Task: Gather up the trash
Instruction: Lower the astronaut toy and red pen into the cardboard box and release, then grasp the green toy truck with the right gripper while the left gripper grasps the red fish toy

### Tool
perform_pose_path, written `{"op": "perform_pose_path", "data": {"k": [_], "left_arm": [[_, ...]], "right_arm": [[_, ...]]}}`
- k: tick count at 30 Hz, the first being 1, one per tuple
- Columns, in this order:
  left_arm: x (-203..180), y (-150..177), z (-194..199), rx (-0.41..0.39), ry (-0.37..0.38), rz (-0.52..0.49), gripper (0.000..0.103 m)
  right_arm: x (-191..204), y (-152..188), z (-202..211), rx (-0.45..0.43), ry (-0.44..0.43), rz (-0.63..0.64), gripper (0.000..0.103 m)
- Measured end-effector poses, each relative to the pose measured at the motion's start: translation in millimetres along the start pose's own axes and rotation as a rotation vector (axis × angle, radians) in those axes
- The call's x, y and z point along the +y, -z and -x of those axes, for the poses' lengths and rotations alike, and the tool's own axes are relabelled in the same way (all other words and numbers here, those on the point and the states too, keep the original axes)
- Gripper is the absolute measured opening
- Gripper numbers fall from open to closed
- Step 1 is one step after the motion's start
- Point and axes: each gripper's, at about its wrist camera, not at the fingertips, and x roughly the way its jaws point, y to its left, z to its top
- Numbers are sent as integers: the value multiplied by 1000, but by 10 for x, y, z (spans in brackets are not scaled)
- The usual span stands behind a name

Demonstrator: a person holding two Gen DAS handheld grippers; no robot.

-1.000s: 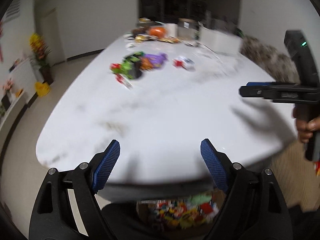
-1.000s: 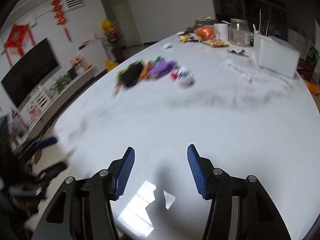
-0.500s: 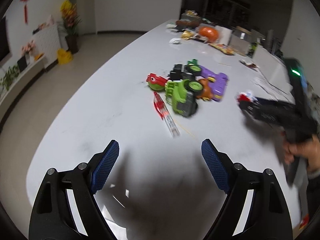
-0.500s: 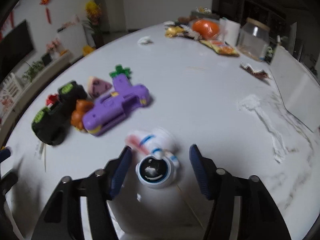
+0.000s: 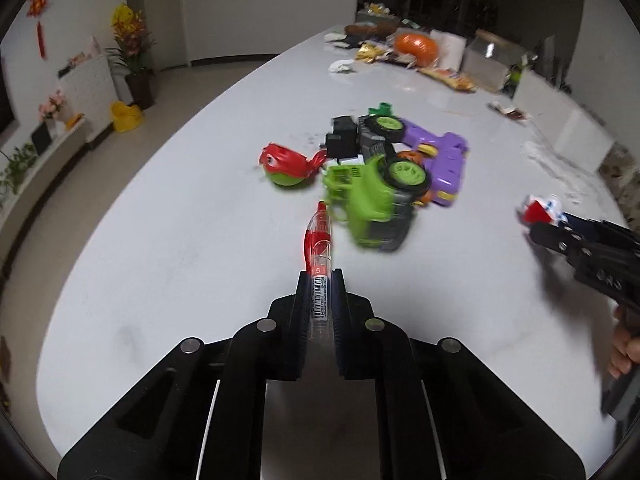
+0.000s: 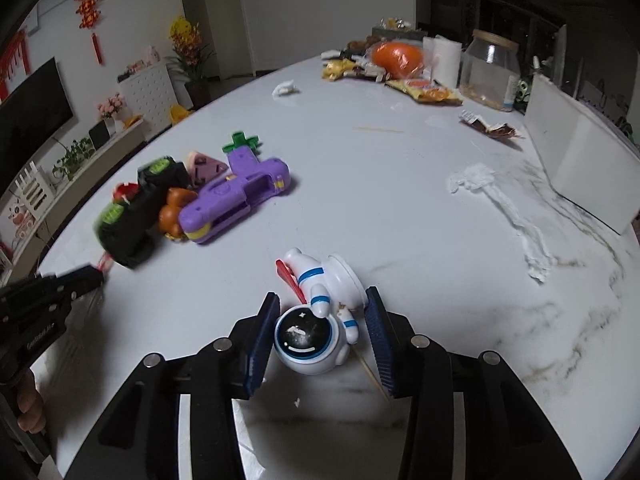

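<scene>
- The left gripper (image 5: pixel 320 280) is pinching the pen (image 5: pixel 319 240), jaws pressed together on the clear barrel, red end pointing out ahead toward the green truck (image 5: pixel 372 204).
- The pen is lying low over the white table (image 5: pixel 180 248); whether its tip is touching the surface, I cannot tell.
- The right gripper (image 6: pixel 320 322) is standing spread around the astronaut (image 6: pixel 314 322), which is lying on its side on the table, dark visor facing the camera.
- The left pad is sitting just beside the helmet; the right pad is apart from the body, with a gap on that side. Not gripping yet.
- To do this well, I'd say: centre the jaws on the helmet, the widest and firmest part, rather than the arm or the round base (image 6: pixel 346 280).
- The helmet looks smooth and rounded, so it could squirt out forward; close slowly and squarely.
- A thin stick (image 6: pixel 374 376) is lying by the right pad. Best keep it out of the pinch.
- The left side should lift the pen straight up, clear of the truck and the purple toy (image 5: pixel 440 164), so nothing gets dragged.
- Real trash is waiting farther off: wrappers (image 6: pixel 430 92) and crumpled tissue (image 6: pixel 472 176).
</scene>
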Motion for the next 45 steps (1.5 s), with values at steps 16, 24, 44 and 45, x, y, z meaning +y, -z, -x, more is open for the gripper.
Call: {"op": "perform_pose_path", "data": {"k": [16, 24, 44, 45], "left_arm": [[-273, 1101, 1406, -114, 199, -171, 10], [-437, 1790, 1786, -49, 270, -311, 10], [-140, 1635, 1520, -93, 203, -307, 59], [-88, 1517, 1498, -113, 194, -286, 59]], "right_arm": [[434, 1085, 1559, -97, -169, 38, 43], [615, 2058, 1940, 51, -295, 19, 43], [703, 1746, 1680, -25, -226, 63, 66], [703, 1588, 1626, -44, -226, 57, 67]]}}
